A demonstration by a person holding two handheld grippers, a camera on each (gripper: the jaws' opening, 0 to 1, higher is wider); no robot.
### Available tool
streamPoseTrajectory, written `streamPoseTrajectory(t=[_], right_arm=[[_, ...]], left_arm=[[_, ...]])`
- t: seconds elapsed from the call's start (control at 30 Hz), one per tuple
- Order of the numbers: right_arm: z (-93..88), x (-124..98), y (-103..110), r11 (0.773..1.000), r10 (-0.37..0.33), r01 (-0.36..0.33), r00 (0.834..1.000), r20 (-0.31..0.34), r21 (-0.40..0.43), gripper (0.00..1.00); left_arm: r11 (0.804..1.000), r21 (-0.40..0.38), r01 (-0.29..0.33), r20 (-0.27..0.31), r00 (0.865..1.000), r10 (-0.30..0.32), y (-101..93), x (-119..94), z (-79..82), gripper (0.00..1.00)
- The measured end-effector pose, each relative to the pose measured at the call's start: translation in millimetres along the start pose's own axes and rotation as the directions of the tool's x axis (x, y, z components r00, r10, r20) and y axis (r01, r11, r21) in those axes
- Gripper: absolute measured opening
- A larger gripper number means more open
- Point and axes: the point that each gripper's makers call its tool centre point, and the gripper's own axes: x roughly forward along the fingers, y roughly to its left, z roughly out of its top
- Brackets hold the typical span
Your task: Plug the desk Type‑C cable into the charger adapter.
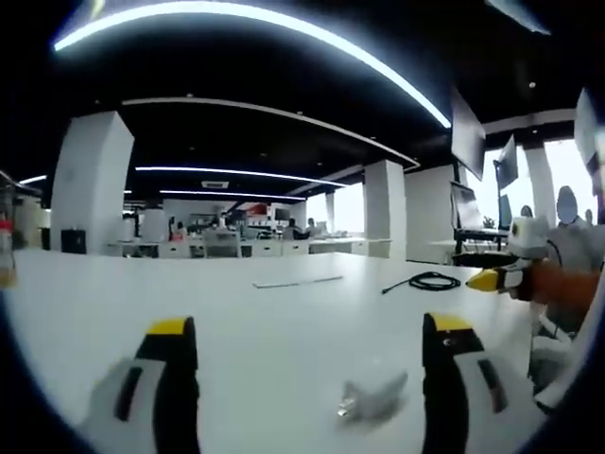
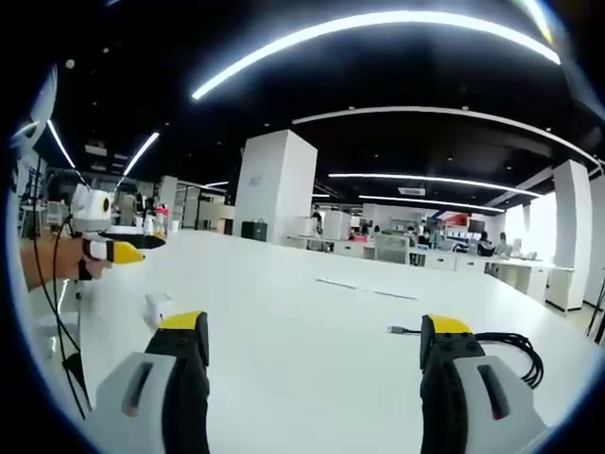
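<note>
A small white charger adapter lies on the white desk between my left gripper's jaws, nearer the right one. Those yellow-tipped jaws stand wide apart and hold nothing. A coiled black Type-C cable rests farther off to the right. In the right gripper view the cable lies just behind the right jaw, its plug end pointing left. My right gripper is open and empty too. The adapter sits by its left jaw.
A thin flat strip lies on the desk beyond the adapter. The other gripper's yellow tip comes in from the right, held by a hand. White pillars, office desks and people stand far behind. Monitors stand at the right.
</note>
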Motion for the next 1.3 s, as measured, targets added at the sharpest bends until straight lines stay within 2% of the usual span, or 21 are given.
streamPoseTrajectory(t=[0.13, 0.17, 0.37, 0.53, 0.7, 0.83, 0.9, 1.13, 1.3], right_arm=[[-0.2, 0, -1, 1.000, -0.001, 0.001, 1.000, -0.001, 0.000, 0.93], [-2.1, -4, -12, 0.999, -0.026, 0.025, 1.000, -0.015, -0.022, 0.93], [-11.4, -7, -41, 0.996, -0.067, 0.062, 0.995, -0.076, -0.070, 0.90], [-19.3, -4, -76, 0.995, -0.072, 0.062, 0.989, -0.132, -0.080, 0.77], [-31.3, 2, -92, 0.996, -0.051, 0.038, 0.982, -0.180, -0.076, 0.69], [-44.6, 8, -116, 0.997, -0.042, 0.025, 0.969, -0.243, -0.069, 0.60], [-48.8, 9, -127, 0.995, -0.057, 0.032, 0.960, -0.274, -0.095, 0.51], [-60.9, 15, -152, 0.990, -0.085, 0.037, 0.929, -0.359, -0.138, 0.48], [-73.5, 17, -167, 0.990, -0.084, 0.025, 0.897, -0.435, -0.139, 0.36]], left_arm=[[1.000, 0.002, -0.002, -0.001, 1.000, 0.002, 0.3, 0, -0.2, 0.92], [1.000, 0.002, 0.008, -0.024, 1.000, -0.008, -2.4, -1, -4.0, 0.92], [1.000, 0.002, 0.012, -0.027, 1.000, -0.012, -2.4, -1, -5.8, 0.88], [1.000, 0.013, -0.001, -0.036, 0.999, 0.001, 1.3, -2, -7.6, 0.87], [1.000, 0.019, -0.005, -0.022, 1.000, 0.006, 4.6, -3, -5.1, 0.88], [1.000, 0.031, -0.004, -0.016, 1.000, 0.004, 5.7, -3, -5.4, 0.88], [1.000, 0.028, -0.008, -0.023, 1.000, 0.008, 7.0, -2, -7.0, 0.88], [1.000, 0.026, -0.015, -0.035, 0.999, 0.016, 9.9, -3, -10.0, 0.88], [1.000, 0.023, -0.020, -0.046, 0.999, 0.021, 11.9, -4, -11.9, 0.87]])
